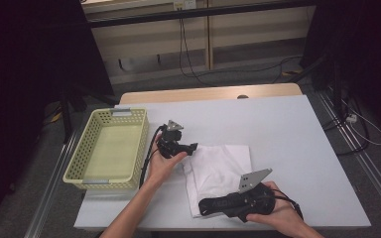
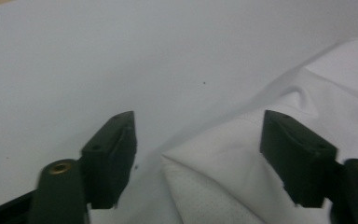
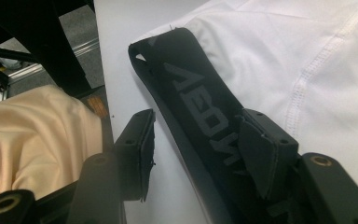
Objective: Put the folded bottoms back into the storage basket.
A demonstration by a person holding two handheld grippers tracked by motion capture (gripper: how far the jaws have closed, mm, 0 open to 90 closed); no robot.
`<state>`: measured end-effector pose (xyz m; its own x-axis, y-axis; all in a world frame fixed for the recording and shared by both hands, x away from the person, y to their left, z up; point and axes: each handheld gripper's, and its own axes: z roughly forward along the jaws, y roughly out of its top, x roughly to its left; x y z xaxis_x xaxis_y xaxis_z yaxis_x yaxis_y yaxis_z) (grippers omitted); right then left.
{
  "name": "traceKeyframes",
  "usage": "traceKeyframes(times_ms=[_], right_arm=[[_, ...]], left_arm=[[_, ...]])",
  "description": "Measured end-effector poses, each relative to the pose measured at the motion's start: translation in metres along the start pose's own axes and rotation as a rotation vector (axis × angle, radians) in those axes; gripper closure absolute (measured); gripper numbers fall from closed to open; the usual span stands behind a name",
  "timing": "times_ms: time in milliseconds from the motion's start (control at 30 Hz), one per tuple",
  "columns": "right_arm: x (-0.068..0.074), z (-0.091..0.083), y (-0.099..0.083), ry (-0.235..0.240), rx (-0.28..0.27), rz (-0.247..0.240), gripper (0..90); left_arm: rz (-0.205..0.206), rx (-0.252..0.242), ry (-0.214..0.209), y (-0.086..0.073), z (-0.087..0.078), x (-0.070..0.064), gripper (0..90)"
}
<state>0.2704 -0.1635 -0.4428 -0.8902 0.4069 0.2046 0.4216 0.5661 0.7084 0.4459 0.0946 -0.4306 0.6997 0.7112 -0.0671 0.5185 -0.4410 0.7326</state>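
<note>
A folded white cloth [image 1: 218, 171] lies on the white table [image 1: 287, 148], near its front edge. My left gripper [image 1: 193, 147] sits at the cloth's far left corner and points right. In the left gripper view this gripper [image 2: 198, 158] is open, with the corner of the cloth [image 2: 307, 107] lying between its jaws. My right gripper [image 1: 223, 206] rests low over the cloth's near edge and points left. It [image 3: 200, 149] is open too, and a black lettered strap [image 3: 191, 93] runs between its jaws across the cloth [image 3: 307, 60].
A pale yellow perforated basket [image 1: 79, 153] stands empty at the table's left side, close to my left hand. Cables hang down behind the table. A cream garment [image 3: 32, 140] on the person shows beyond the table's near edge.
</note>
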Motion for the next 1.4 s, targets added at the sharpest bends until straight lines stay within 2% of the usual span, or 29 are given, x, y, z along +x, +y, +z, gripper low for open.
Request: traceKeyframes(times_ms=[33, 100, 167, 300, 433, 533, 733, 867, 900, 1067, 1267, 1300, 1400], right_arm=[[0.000, 0.000, 0.000, -0.003, 0.001, 0.001, 46.1], [0.000, 0.000, 0.000, -0.003, 0.001, -0.001, 46.1], [0.000, 0.000, 0.000, -0.003, -0.001, -0.003, 46.0], [0.001, 0.000, -0.001, -0.003, -0.006, -0.001, 46.0], [0.000, 0.000, -0.001, -0.001, -0.006, -0.004, 45.9], [0.000, 0.000, -0.002, 0.001, -0.006, -0.005, 46.0], [0.001, 0.000, -0.001, -0.002, -0.004, -0.004, 46.0], [0.001, 0.000, -0.001, -0.008, 0.001, -0.015, 45.9], [0.001, 0.000, -0.001, -0.005, 0.000, -0.014, 46.0], [0.001, 0.000, 0.000, -0.003, 0.003, -0.016, 46.0], [0.001, 0.000, 0.000, -0.003, 0.005, -0.020, 46.0], [0.001, 0.001, 0.000, -0.003, 0.004, -0.022, 45.9], [0.001, 0.001, 0.000, -0.003, 0.004, -0.022, 45.6]], left_arm=[[0.000, 0.005, -0.001, -0.001, 0.000, 0.001, 34.4], [-0.007, 0.011, -0.008, -0.002, 0.001, 0.002, 35.8], [-0.031, 0.037, -0.027, -0.009, 0.004, 0.005, 36.1], [-0.026, 0.068, -0.037, -0.015, 0.005, 0.006, 35.3], [-0.040, 0.086, -0.063, -0.020, 0.006, 0.005, 35.6], [-0.012, 0.086, -0.072, -0.021, 0.005, 0.003, 35.7], [-0.003, 0.087, -0.064, -0.022, 0.006, 0.000, 36.0], [0.013, 0.097, -0.068, -0.020, 0.007, -0.001, 39.3], [0.035, 0.101, -0.064, -0.019, 0.008, -0.003, 40.0], [0.059, 0.099, -0.069, -0.018, 0.009, -0.007, 46.4], [0.064, 0.097, -0.079, -0.018, 0.009, -0.009, 51.5], [0.060, 0.100, -0.094, -0.018, 0.009, -0.011, 56.4], [0.060, 0.104, -0.092, -0.018, 0.009, -0.012, 59.2]])
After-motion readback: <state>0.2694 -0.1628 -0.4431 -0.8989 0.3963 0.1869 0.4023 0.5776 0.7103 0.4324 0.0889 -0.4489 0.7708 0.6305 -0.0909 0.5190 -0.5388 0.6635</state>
